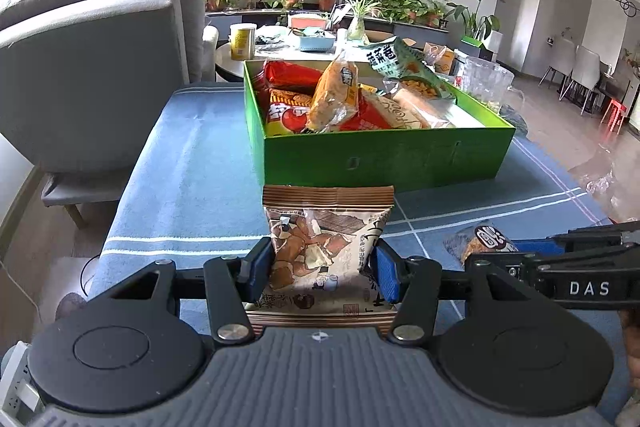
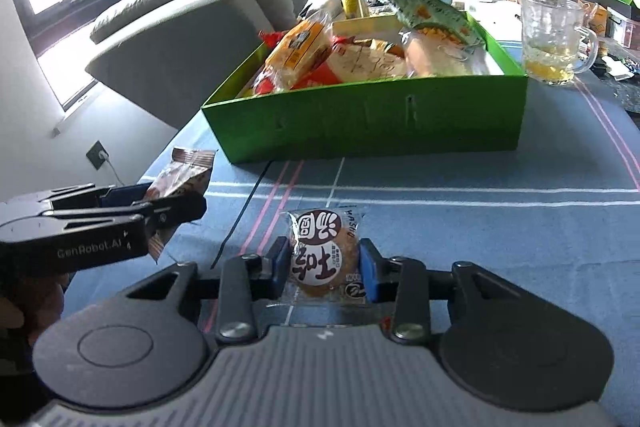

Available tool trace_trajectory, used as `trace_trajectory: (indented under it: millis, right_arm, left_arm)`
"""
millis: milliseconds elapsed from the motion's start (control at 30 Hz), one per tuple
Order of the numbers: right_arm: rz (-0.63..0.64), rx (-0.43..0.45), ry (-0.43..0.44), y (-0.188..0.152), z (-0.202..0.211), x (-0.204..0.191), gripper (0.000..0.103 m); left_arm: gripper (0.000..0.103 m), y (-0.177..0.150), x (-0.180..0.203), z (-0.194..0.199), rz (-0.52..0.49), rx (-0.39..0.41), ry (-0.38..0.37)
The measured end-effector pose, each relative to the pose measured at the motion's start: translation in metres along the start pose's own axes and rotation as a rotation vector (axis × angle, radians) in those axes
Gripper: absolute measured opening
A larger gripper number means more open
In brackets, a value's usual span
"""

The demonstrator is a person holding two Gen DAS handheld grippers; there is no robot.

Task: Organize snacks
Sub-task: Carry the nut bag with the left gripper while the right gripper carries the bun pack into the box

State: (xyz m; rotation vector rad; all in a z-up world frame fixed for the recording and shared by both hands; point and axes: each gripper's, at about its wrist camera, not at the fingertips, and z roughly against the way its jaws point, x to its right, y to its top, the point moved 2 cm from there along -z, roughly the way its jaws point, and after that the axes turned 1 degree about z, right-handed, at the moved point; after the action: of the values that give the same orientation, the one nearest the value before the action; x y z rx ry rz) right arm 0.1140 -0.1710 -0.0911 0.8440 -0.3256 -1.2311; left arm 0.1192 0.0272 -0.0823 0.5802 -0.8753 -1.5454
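Snacks fill the green box (image 1: pixel 384 155), which sits toward the far side of the tabletop (image 1: pixel 192 163) on a blue cloth with white stripes. Inside it a red packet (image 1: pixel 294 75), an orange bread bag (image 1: pixel 334 93) and a green patterned bag (image 1: pixel 404 65) lie piled against each other.

Two more snacks are nearer the front edge. The left claw (image 1: pixel 326 273) pinches a brown-topped pouch (image 1: pixel 328 227) between its blue pads, the pouch standing upright ahead of the box's near wall. The right claw (image 2: pixel 324 269) has its blue pads pressed to both sides of a round cake in a clear wrapper (image 2: pixel 322 253), low over the cloth; whether the wrapper touches the cloth I cannot tell.

A glass mug (image 2: pixel 554 37) with yellow liquid stands just beside the box's right far corner. A grey sofa (image 1: pixel 92 67) lies beyond the tabletop's left edge.
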Motion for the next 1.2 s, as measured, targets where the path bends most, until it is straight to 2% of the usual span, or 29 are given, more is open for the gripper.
trace_trajectory:
  millis: [233, 667, 833, 1200]
  right_arm:
    - [-0.011, 0.044, 0.001, 0.009, 0.009, 0.009, 0.064]
    - [-0.029, 0.211, -0.018, 0.058, 0.024, 0.033, 0.064]
    - [-0.063, 0.259, -0.011, 0.071, 0.023, 0.044, 0.064]
    - [-0.115, 0.288, -0.001, 0.097, 0.005, 0.063, 0.064]
  left_arm:
    - [0.050, 0.012, 0.012, 0.002, -0.031, 0.018, -0.015]
    - [0.050, 0.063, 0.052, -0.008, -0.125, 0.112, -0.069]
    - [0.050, 0.076, 0.063, -0.021, -0.134, 0.123, -0.078]
    - [0.050, 0.095, 0.073, -0.054, -0.152, 0.120, -0.070]
